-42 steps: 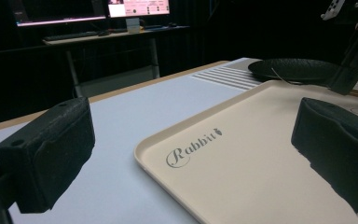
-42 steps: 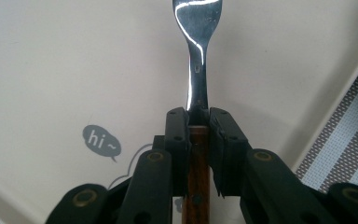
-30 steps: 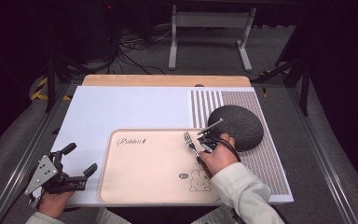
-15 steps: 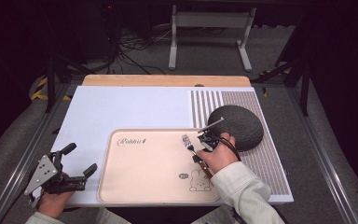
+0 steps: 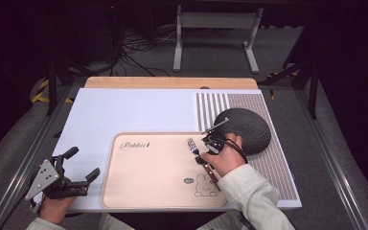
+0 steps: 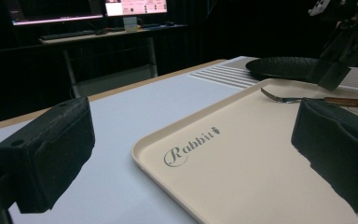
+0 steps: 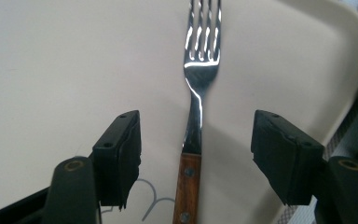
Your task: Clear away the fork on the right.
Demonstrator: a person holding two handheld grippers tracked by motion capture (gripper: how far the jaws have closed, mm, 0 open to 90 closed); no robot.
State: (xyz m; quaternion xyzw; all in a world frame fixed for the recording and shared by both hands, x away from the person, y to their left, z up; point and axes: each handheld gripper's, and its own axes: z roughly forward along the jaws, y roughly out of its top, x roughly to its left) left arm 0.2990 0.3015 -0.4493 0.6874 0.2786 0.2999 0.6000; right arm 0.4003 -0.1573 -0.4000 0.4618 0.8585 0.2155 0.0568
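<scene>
1. Dark room all round, with lit monitors on a far desk in the left gripper view; before me the worktop (image 5: pixel 124 110) carries a pale mat with a striped and dotted patch at its right side.
2. One beige tray (image 5: pixel 143 182) lies on the mat near me, printed with a script word and a small rabbit drawing. One dark round plate (image 5: pixel 249 132) sits just beside the tray's far right corner, on the dotted patch.
3. One fork (image 7: pixel 192 140), steel tines and wooden handle, lies flat on the tray near its right edge, tines pointing away from me.
4. My right gripper (image 7: pixel 196 158) hangs over the fork's neck. Its fingers (image 7: pixel 121 154) have just been opening and now stand apart on either side of the fork, with clear tray showing between each pad and the metal, so I hold nothing.
5. My left gripper (image 5: pixel 74 165) rests off the tray's left side, fingers wide apart and empty.
6. By my judgement the fork is set down on the tray and let go; what remains is to draw my right hand clear. The plate looks empty, and I see no other cutlery.
</scene>
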